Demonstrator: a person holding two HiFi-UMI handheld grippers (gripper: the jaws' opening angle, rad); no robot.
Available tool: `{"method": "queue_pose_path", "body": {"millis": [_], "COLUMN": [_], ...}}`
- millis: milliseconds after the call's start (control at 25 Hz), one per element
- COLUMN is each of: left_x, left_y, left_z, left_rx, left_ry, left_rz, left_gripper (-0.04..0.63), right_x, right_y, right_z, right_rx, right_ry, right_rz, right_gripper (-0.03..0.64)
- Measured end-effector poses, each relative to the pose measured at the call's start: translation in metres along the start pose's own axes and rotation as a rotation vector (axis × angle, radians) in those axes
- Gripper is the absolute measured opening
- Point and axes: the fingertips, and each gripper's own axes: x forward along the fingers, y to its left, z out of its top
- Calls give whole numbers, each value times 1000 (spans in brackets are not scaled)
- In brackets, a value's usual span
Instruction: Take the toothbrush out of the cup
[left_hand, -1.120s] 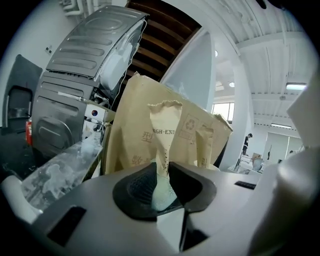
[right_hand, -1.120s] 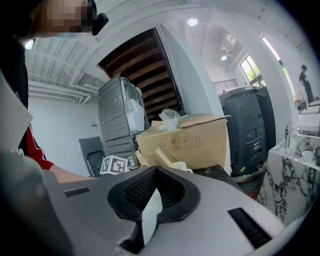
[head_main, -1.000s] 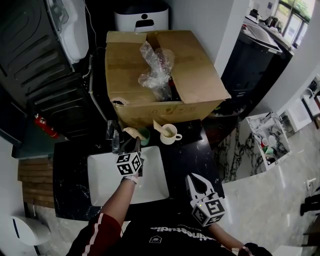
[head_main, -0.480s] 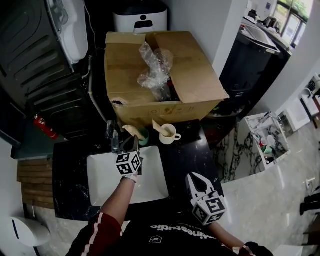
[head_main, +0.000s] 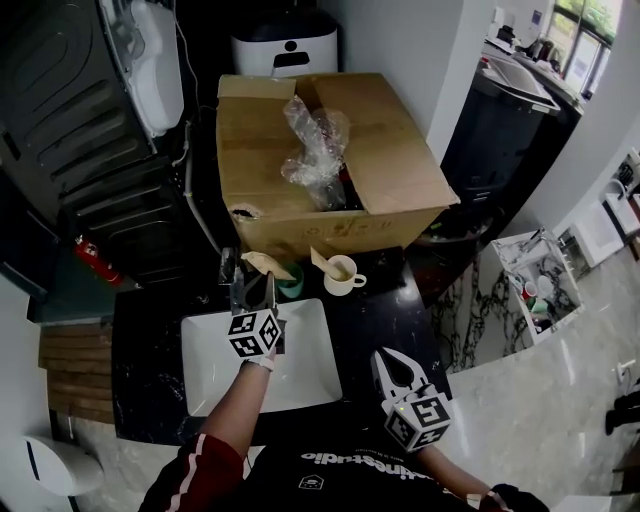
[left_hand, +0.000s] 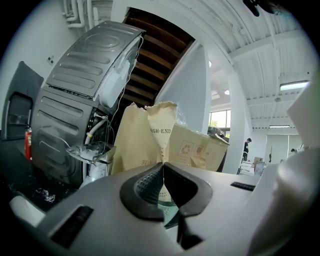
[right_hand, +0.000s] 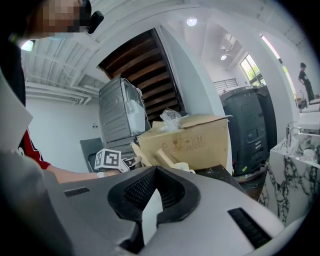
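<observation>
A toothbrush in a beige paper wrapper (head_main: 262, 263) leans left out of a green cup (head_main: 291, 284) on the dark counter behind the sink. My left gripper (head_main: 271, 282) reaches up to it, and its jaws have just closed on the wrapper. In the left gripper view the printed wrapper (left_hand: 162, 127) rises from between the shut tips of the left gripper (left_hand: 163, 165), with the green cup (left_hand: 168, 206) below them. My right gripper (head_main: 386, 357) hangs near the counter's front edge. In its own view the right gripper (right_hand: 156, 172) is shut with nothing in it.
A white mug (head_main: 345, 271) with another wrapped toothbrush (head_main: 320, 258) stands right of the green cup. An open cardboard box (head_main: 330, 160) fills the back. A white basin (head_main: 300, 370) lies under my left arm, and a faucet (head_main: 231, 272) stands left of the cup.
The left gripper's jaws have closed on the wrapped toothbrush and the gripper has lifted slightly with it. The right gripper has not moved.
</observation>
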Motion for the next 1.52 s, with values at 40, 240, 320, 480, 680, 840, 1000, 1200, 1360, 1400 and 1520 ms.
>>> {"method": "queue_pose_path", "body": {"millis": [40, 240, 320, 480, 680, 840, 1000, 1200, 1360, 1400, 1520], "left_x": [-3, -28, -40, -63, -94, -118, -141, -150, -152, -152, -153], "left_y": [-1, -11, -15, -23, -28, -23, -26, -36, -42, -42, -39], "left_z": [4, 27, 39, 56, 69, 74, 75, 61, 54, 53, 48], "left_rx": [-1, 15, 16, 20, 48, 45, 51, 60, 51, 53, 46], "left_ry": [-3, -28, -47, -76, -95, -106, -111, -96, -90, -89, -80], "left_rz": [-6, -48, -58, -76, -84, -67, -69, -77, -91, -92, -87], "left_gripper": [17, 17, 17, 17, 17, 17, 17, 17, 15, 17, 15], "right_x": [1, 6, 9, 13, 19, 24, 26, 30, 31, 31, 30], "right_y": [2, 12, 16, 25, 33, 37, 38, 45, 49, 49, 49], "right_z": [1, 3, 5, 6, 8, 9, 9, 5, 6, 6, 4], "right_rx": [5, -10, -11, -17, -19, -22, -11, -7, -22, -24, -28], "right_ry": [-5, -8, -13, -18, -25, -27, -24, -15, -19, -19, -12], "right_rz": [6, 31, 45, 68, 90, 102, 109, 127, 132, 132, 130], "right_gripper": [37, 37, 37, 37, 37, 37, 37, 37, 37, 37, 37]}}
